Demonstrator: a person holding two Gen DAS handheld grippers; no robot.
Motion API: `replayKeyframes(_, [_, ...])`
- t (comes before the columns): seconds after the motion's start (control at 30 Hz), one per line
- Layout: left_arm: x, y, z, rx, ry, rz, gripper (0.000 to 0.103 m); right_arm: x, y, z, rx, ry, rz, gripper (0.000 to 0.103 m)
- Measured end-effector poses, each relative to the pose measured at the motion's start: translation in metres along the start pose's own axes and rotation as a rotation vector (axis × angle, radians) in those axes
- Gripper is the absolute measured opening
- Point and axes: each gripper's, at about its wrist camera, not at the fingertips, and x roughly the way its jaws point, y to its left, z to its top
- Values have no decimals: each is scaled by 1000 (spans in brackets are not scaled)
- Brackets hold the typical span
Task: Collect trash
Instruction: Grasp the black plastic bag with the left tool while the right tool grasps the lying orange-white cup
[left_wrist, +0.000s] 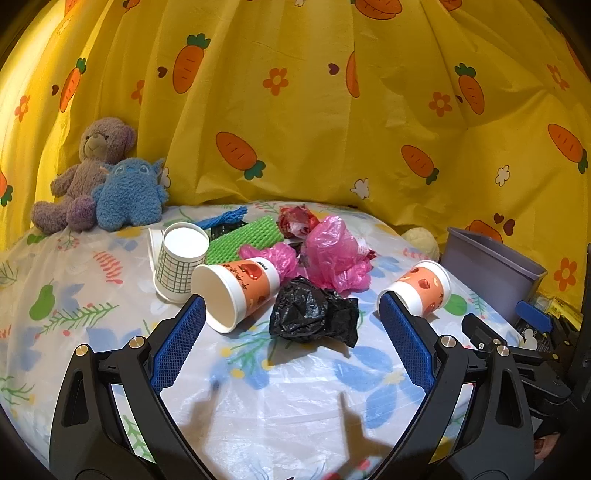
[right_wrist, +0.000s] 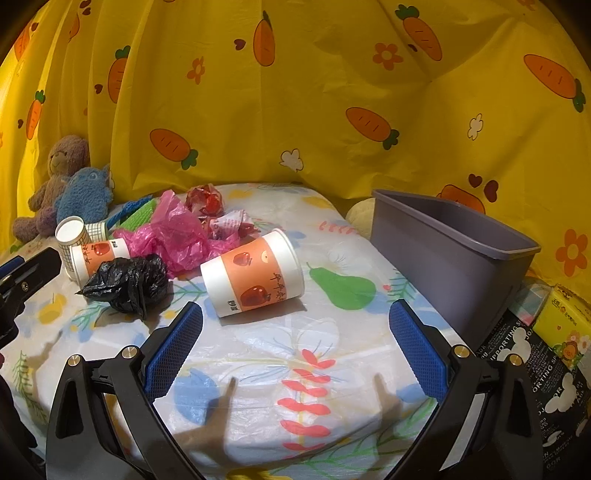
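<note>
The nearest trash for me is the paper cup (right_wrist: 255, 273), lying on its side on the table (right_wrist: 314, 369) just ahead of my right gripper (right_wrist: 295, 332), near the grey bin (right_wrist: 447, 251). This gripper is wide apart and holds nothing; I judge I should close on the cup's wall gently, because thin paper can crush or roll away. My left gripper (left_wrist: 291, 332) is also spread and empty, facing the crumpled black bag (left_wrist: 314, 314), with the pile of pink plastic (left_wrist: 332, 254) behind.
</note>
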Motion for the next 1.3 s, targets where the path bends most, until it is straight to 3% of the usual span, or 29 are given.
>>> replayKeyframes(0.17, [6,11,-3,-16,12,8,93,24,11,1,-49,29,33,98])
replayKeyframes(0.43, [42,-8,-3,21,102,-63,92,37,3,5,-43,51,51,98])
replayKeyframes(0.7, [89,-10,-4,11,261,-121,60,51,1,9,-74,73,79,98])
replayKeyframes(0.77, [96,-9,-8,3,285,-140,31,55,1,11,-76,82,89,98])
replayKeyframes(0.93, [95,-8,-9,-13,271,-176,5,65,4,15,-93,97,96,98])
replayKeyframes(1.13, [69,-6,0,-30,208,-227,4,73,7,23,-95,105,115,98])
replayKeyframes(1.3, [48,1,10,-45,156,-225,4,76,16,26,-121,112,143,98])
